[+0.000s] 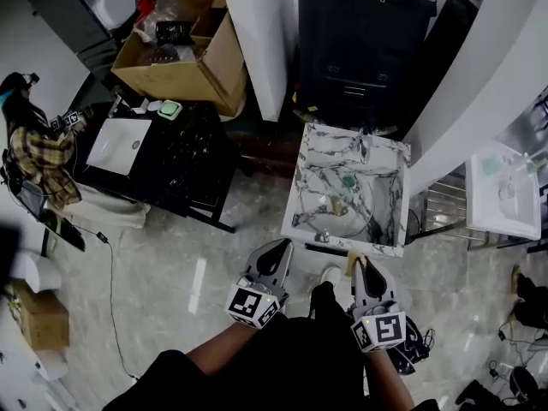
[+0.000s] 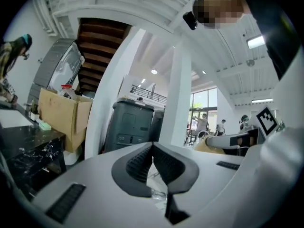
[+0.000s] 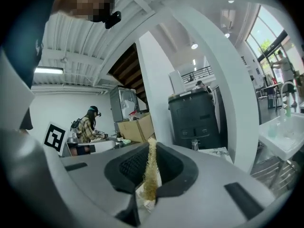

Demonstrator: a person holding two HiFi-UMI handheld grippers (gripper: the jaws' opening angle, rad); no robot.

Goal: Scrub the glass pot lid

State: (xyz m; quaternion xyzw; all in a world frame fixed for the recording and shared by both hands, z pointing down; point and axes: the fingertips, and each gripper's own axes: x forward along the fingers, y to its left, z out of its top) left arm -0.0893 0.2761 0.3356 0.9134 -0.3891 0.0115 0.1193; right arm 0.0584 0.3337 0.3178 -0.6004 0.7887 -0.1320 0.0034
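The left gripper (image 2: 152, 147) is held shut, empty. A yellowish scouring pad (image 3: 151, 177) is clamped edgewise in the right gripper (image 3: 151, 146).

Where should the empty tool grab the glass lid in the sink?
Probably the small knob at the middle of the glass lid, coming down from above with the left tool: the lid seems to lie flat in the sink, rim low.

Glossy marble floor (image 1: 184, 259), white pillars (image 1: 257, 32)
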